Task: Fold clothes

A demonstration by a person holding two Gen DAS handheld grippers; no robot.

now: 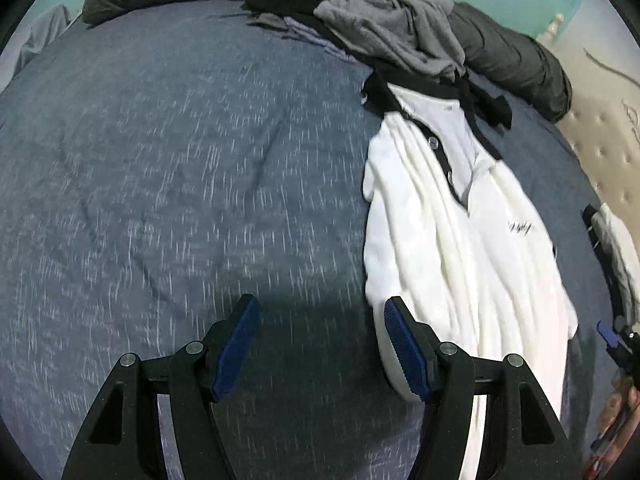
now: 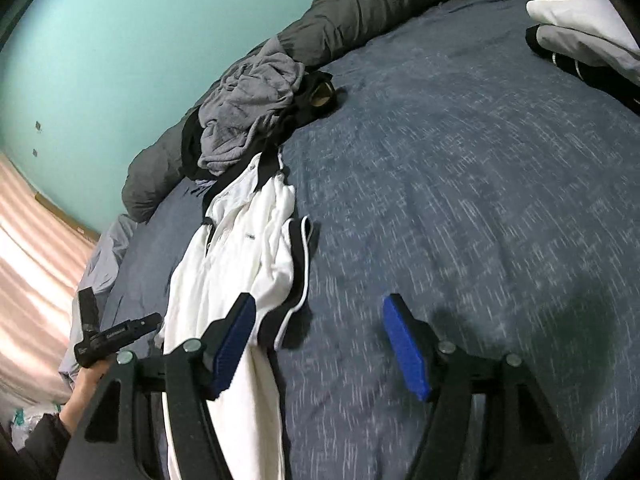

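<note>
While both claws are held above a blue-grey bedspread (image 1: 180, 160), nothing is gripped by either.

Left claw (image 1: 318, 344): its blue-padded fingers are spread wide apart and pointed forward over the bedspread; only bare cover is seen between them.

Right claw (image 2: 318, 344): its fingers are likewise set well apart, with nothing clamped; bedspread is seen in the gap.

White polo shirt (image 1: 460, 232): it is laid lengthwise and rumpled on the bed, just to the right of the left claw, its hem end passing behind that claw's right finger (image 1: 406, 354). From the right wrist view it is found to the left, running under the right claw's left finger (image 2: 234, 346). A black collar and button placket are shown at the far end.

Clothes pile (image 1: 384, 20): grey and black garments are heaped ahead of the shirt's collar, against a dark grey rolled duvet (image 1: 520, 60) along the far edge.

Hands: a hand (image 2: 86, 380) in a dark sleeve is seen at the lower left of the right wrist view, wrapped round a black handle; fingers at the right edge of the left wrist view are too cut off to describe.

Hard to make out: the small mark on the shirt's chest is blurred. Folded white and black items (image 2: 580, 36) at the far right are cropped by the lens edge.
</note>
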